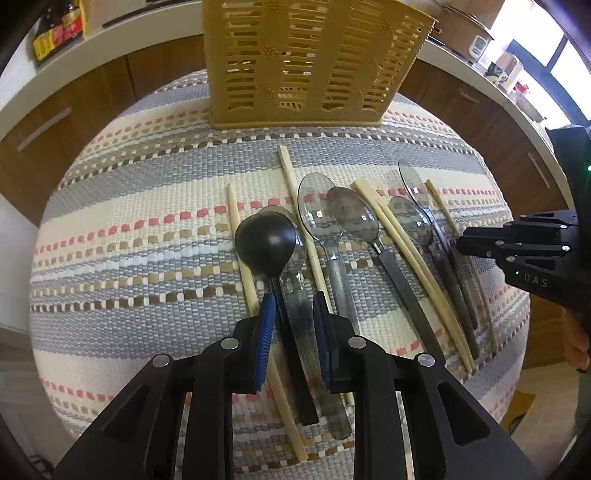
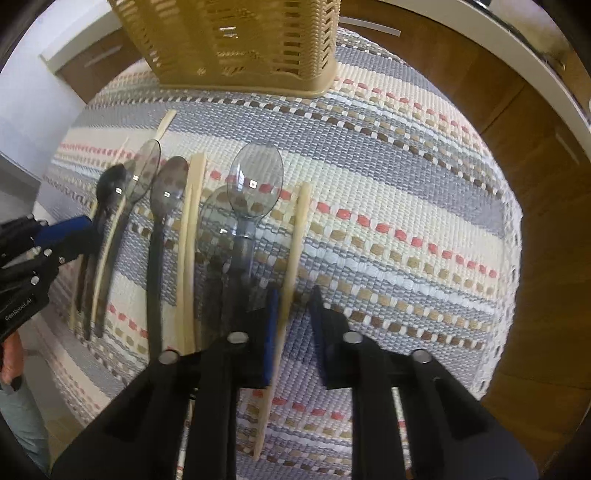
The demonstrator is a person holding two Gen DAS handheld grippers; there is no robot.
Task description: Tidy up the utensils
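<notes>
Several spoons and pale chopsticks lie side by side on a striped woven mat (image 1: 129,221). A tan slotted utensil basket (image 1: 295,66) stands upright at the mat's far edge. My left gripper (image 1: 294,314) points steeply down. Its blue pads press the thin handle of the black spoon (image 1: 266,240) together with the grey handle of a clear spoon (image 1: 301,325) beside it. My right gripper (image 2: 293,295) hangs over the rightmost chopstick (image 2: 297,236). The stick runs between its jaws close to the left pad, and a gap shows on the other side.
More clear grey spoons (image 1: 319,206) and chopstick pairs (image 1: 399,236) fill the row between the two grippers. Brown cabinets with a white counter (image 1: 110,33) curve behind the mat, and bottles (image 1: 55,29) stand at the far left. A hand (image 1: 576,339) holds the right gripper.
</notes>
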